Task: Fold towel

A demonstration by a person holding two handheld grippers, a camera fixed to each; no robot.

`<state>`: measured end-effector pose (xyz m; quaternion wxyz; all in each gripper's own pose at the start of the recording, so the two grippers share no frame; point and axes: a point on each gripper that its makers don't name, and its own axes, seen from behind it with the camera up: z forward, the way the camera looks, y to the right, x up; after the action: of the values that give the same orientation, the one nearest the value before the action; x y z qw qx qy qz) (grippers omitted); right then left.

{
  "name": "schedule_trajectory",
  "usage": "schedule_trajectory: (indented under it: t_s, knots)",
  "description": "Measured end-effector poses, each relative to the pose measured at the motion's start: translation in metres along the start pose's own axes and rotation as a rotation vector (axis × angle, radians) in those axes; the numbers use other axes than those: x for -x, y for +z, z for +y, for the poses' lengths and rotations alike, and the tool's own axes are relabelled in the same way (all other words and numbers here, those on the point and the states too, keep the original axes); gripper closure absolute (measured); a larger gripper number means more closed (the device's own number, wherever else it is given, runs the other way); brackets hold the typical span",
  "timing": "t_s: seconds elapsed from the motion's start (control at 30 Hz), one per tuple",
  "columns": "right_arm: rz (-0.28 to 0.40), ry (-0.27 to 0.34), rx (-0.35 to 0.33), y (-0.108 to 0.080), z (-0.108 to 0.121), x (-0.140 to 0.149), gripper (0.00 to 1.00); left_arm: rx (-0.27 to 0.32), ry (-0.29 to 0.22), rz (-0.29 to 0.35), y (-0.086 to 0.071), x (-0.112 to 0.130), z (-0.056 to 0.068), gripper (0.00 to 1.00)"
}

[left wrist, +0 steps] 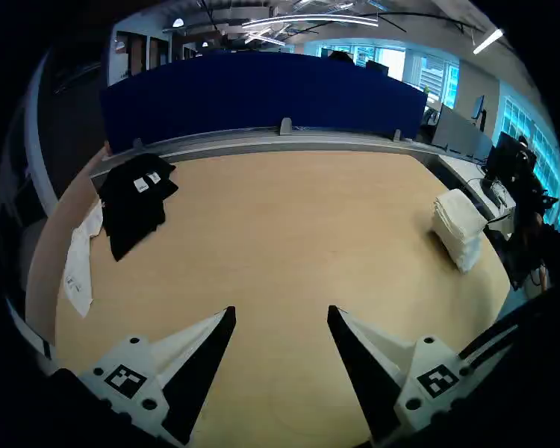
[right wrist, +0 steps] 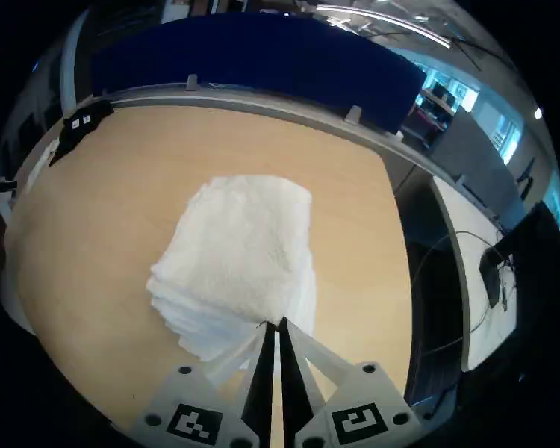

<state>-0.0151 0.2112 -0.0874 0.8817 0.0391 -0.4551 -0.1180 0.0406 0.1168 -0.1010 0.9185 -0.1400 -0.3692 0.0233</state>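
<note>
The towels (right wrist: 239, 246) lie as a neat white stack in the middle of the right gripper view, on the pale wood table (right wrist: 108, 224); in the left gripper view the same stack (left wrist: 459, 224) sits at the right edge of the frame, well apart from that gripper. The right gripper (right wrist: 275, 325) has its fingers drawn together to a thin slit, tips touching the near lower edge of the stack (whether a layer is nipped between them cannot be told). The left gripper (left wrist: 281, 310) is spread wide and holds nothing, hovering over bare table. A black garment (left wrist: 134, 198) and a white cloth (left wrist: 78, 269) lie at the upper left of that view, in front of a blue divider (left wrist: 257, 97). The towels look like soft, light terry: limp, grippy rather than slippery, and likely to sag or drag their neighbours along when lifted. The best hold is probably a corner of the top layer alone, pinched shallow so the ones beneath stay put, with the second gripper taking the neighbouring corner to keep the edge taut.
</note>
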Motion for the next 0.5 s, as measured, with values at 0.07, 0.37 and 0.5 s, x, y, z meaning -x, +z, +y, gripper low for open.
schedule_trajectory:
  t_s: [0.07, 0.37, 0.5]
  knots:
    - [-0.008, 0.018, 0.004, 0.004, 0.001, 0.006, 0.96, -0.002, 0.003, -0.002, -0.001, 0.001, 0.0, 0.09]
    - [-0.039, 0.071, 0.014, 0.022, 0.001, 0.02, 0.96, -0.008, 0.006, -0.005, -0.001, 0.004, 0.001, 0.09]
    - [-0.055, 0.077, 0.018, 0.027, -0.001, 0.025, 0.96, -0.01, 0.008, -0.005, -0.001, 0.005, 0.002, 0.09]
